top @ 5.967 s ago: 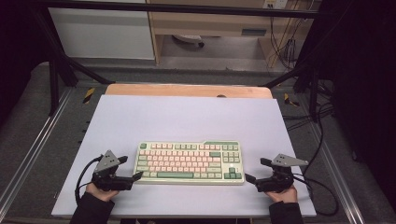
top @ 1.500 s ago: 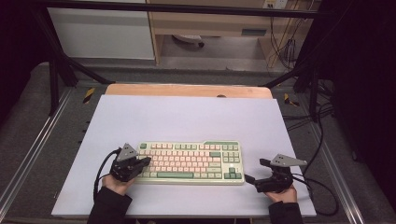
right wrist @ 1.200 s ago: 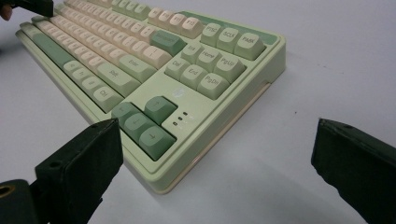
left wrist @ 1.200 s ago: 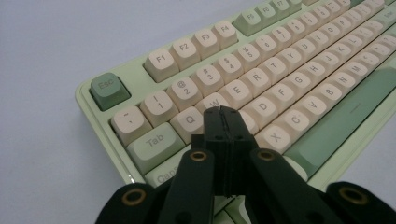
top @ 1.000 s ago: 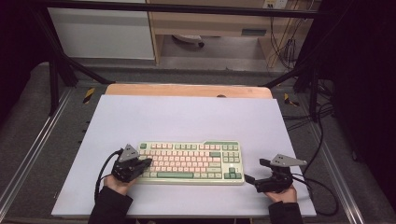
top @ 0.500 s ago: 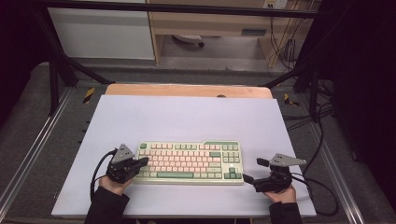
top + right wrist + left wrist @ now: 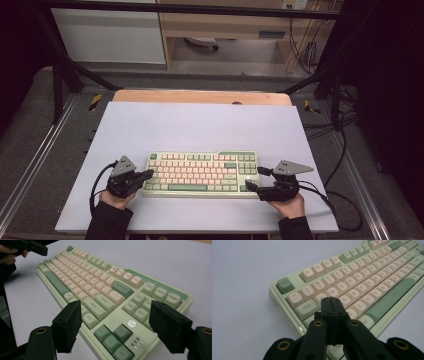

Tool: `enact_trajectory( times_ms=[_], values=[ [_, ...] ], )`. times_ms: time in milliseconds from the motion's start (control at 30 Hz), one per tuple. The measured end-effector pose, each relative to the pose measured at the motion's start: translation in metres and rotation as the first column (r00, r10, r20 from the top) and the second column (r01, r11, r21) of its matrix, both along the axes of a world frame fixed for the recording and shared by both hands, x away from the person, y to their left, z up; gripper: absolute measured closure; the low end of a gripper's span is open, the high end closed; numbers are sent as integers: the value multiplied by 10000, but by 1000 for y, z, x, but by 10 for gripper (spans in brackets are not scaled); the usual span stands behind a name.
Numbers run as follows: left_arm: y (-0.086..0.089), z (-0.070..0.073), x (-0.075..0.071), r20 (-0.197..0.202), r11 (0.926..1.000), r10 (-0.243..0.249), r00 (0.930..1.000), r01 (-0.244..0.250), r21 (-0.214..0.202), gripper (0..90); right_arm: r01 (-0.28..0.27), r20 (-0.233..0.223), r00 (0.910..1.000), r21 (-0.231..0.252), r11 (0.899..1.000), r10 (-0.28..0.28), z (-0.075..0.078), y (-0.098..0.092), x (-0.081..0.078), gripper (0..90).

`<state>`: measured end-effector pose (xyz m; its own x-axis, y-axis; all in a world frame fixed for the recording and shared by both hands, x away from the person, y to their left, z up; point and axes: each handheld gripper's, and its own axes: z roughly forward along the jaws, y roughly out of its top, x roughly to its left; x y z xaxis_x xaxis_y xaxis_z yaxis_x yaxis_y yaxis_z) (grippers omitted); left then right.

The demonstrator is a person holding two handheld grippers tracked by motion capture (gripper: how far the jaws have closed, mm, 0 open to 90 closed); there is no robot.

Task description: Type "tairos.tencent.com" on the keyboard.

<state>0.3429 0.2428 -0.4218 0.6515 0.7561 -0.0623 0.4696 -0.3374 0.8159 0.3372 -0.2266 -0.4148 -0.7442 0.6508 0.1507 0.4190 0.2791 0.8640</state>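
A pale green keyboard point(image 7: 202, 175) with cream and green keys lies near the front of the white mat. At its left end my left gripper point(image 7: 148, 174) is shut with nothing in it, and its closed tips point(image 7: 332, 302) hover just over the keys beside Tab and Q. My right gripper point(image 7: 254, 179) stands open at the keyboard's right end. Its jaws have just been closing. In the right gripper view the two black pads point(image 7: 67, 325) flank the arrow-key corner point(image 7: 115, 340) without pressing on it. The left gripper point(image 7: 37, 248) shows far off at the top left.
The white mat point(image 7: 200, 125) has free room behind the keyboard, up to a wooden table edge point(image 7: 200, 96). Metal frame rails point(image 7: 30, 165) run along both sides. Black cables point(image 7: 345, 200) trail off the right side of the table.
My right gripper has shifted left towards the keyboard's right end and its jaws stand narrower than before. The left gripper has stayed shut in place.
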Motion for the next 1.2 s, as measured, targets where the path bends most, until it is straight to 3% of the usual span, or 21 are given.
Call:
enact_trajectory(
  times_ms=[333,467,733,1200],
  values=[
    [1,-2,1,-72,10000,-24,10000,24,-15,900,-517,-597,9969,0,9987,516,1,33,7,469],
    [2,-2,1,-63,10000,-20,10000,19,-23,900,-589,-556,9968,-154,9981,580,2,42,9,515],
    [1,-4,1,-101,10000,-87,9999,87,-2,900,-893,-651,9939,3,9960,891,4,64,15,638],
    [0,-4,1,-89,9999,-115,9999,115,-18,900,-737,-591,9956,-53,9973,733,3,98,27,797]
  ],
)
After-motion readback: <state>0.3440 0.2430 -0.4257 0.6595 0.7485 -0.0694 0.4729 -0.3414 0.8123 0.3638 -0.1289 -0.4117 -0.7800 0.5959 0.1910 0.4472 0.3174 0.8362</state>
